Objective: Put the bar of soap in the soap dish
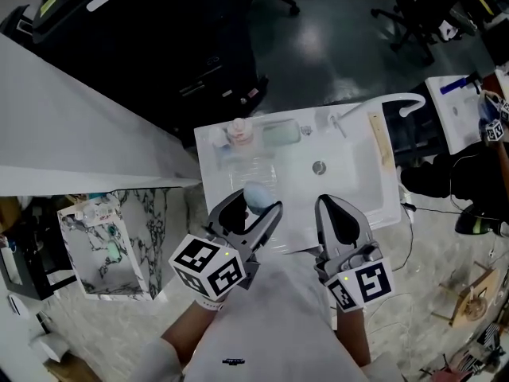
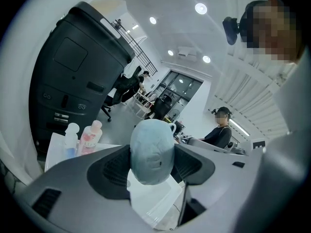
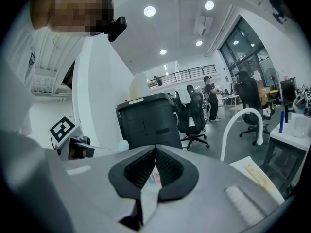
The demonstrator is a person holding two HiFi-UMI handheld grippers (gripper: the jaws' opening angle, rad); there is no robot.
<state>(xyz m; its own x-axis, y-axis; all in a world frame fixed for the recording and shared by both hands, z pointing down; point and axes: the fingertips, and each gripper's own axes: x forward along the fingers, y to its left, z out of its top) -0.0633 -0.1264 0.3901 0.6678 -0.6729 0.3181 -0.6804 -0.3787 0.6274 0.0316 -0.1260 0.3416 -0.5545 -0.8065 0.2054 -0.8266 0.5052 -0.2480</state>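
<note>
Soap is picked up but not placed, so roughly halfway by my read. The left gripper (image 1: 253, 210) has its fingers closed partway on the pale blue bar of soap (image 1: 256, 195), pinched on both flanks and held up in the air over the near-left part of the white sink unit (image 1: 390, 197), touching nothing else. The left gripper view confirms it: the soap fills the gap between the ribbed pads, with a clear plastic tray (image 2: 156, 198) below it. The right gripper (image 1: 334, 209) has its fingers pressed together with nothing in them and hangs near the front edge of the sink. The pale green rectangular piece (image 1: 281, 134) at the back of the unit looks like the soap dish, though I can't be sure of that; it is well apart from the soap and looks empty. Left to do: carry the bar forward to it, lower, let go. Around it: two small bottles (image 1: 238, 132) just beside the dish on its left, the drain (image 1: 319, 167), a curved white faucet (image 1: 402, 102) at the far right, and a wooden strip (image 1: 380, 138) along the right edge. The bottles are the only thing close enough to get knocked.
</note>
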